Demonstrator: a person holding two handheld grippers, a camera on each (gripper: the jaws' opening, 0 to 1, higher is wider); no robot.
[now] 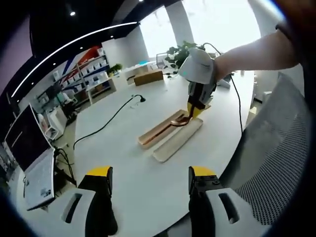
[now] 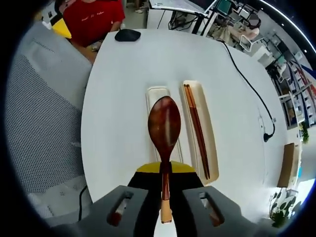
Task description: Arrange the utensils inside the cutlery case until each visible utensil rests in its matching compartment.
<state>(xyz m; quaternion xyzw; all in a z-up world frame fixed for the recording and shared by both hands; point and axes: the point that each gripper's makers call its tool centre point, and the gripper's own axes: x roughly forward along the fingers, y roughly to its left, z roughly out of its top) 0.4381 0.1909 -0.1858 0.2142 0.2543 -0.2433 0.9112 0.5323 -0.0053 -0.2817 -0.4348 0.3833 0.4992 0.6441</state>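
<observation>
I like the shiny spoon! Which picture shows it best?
The right gripper view: the spoon is big, centred, its bowl facing us, held by the right hand-held gripper. The left gripper view shows it small and far, over the case.

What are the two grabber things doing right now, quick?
Left gripper: open, jaws apart over the table, holding nothing.
Right gripper: shut on the wooden spoon, held above the cutlery case.
</observation>
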